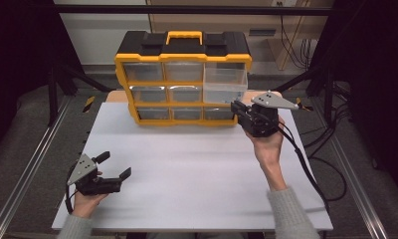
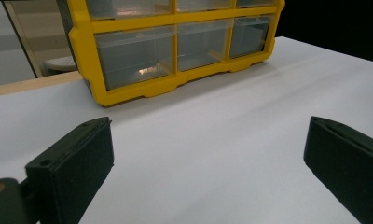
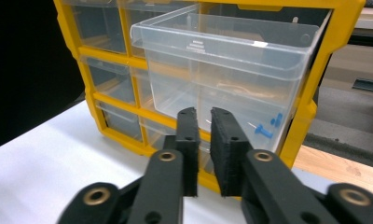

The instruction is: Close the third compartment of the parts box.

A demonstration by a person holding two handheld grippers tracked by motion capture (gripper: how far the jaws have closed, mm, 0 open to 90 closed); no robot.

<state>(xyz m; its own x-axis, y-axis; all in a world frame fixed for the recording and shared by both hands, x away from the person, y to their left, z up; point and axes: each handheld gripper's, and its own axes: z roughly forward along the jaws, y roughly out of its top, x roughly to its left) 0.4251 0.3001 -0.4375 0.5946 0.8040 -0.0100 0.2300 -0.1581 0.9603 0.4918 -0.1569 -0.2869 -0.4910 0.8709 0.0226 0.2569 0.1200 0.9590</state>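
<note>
We are working at the yellow organizer (image 1: 183,79) standing at the far edge of the white table (image 1: 197,174), and our right gripper (image 1: 238,109) is sitting right at the front of the big clear drawer (image 3: 222,70) in the cabinet's right-hand column — that drawer is already standing partway out of its slot. In the right gripper view the two black jaws are nearly together with only a thin gap, and we are seeing nothing pinched between them; whether they are touching the drawer's front wall we cannot tell. Inside the drawer a few small blue pins (image 3: 267,127) are lying near its bottom corner. Our left gripper (image 1: 116,166) is resting low on the near left of the table, jaws spread wide, well apart from the cabinet. To do this step well, we are judging that the closed jaws should meet the drawer squarely at the middle of its front and move straight along the slot — any sideways lean could jam it in the frame or shift the whole cabinet, so the free left gripper could steady the frame.
</note>
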